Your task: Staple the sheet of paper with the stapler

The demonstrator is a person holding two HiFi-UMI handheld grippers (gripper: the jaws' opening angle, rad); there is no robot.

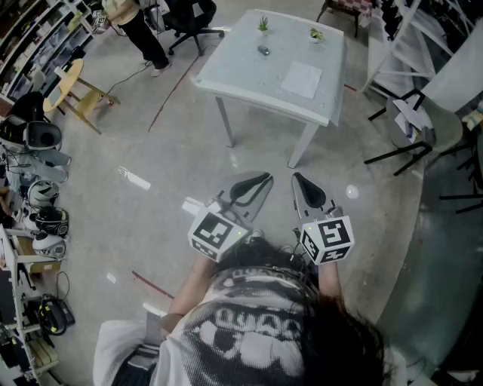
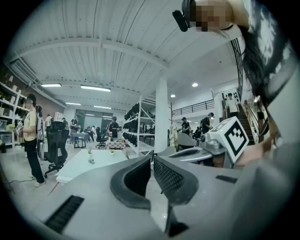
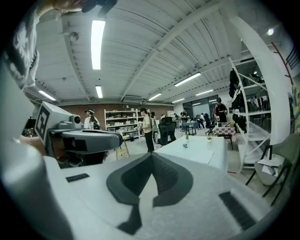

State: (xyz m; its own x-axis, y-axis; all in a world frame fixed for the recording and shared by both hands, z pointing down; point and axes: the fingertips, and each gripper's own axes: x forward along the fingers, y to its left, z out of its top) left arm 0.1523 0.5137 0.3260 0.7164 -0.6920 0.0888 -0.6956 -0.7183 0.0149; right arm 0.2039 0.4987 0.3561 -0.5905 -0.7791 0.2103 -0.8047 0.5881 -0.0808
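A white table (image 1: 226,79) stands some way ahead of me on the concrete floor. On it lie a sheet of paper (image 1: 302,78) and a small dark stapler (image 1: 263,50). From the right gripper view the paper (image 3: 199,154) and stapler (image 3: 185,145) look far off. The stapler (image 2: 91,161) is tiny in the left gripper view. Both grippers hang close to my body, well short of the table. The left gripper (image 1: 260,181) is shut with nothing in it, jaws together (image 2: 152,160). The right gripper (image 1: 299,181) is shut and empty too (image 3: 151,157).
Two small potted plants (image 1: 263,24) (image 1: 315,34) stand at the table's far edge. A wooden stool (image 1: 72,87) and cluttered shelves (image 1: 34,196) line the left. A person (image 1: 143,34) and an office chair (image 1: 189,19) are beyond the table. Black-legged chairs (image 1: 423,136) sit on the right.
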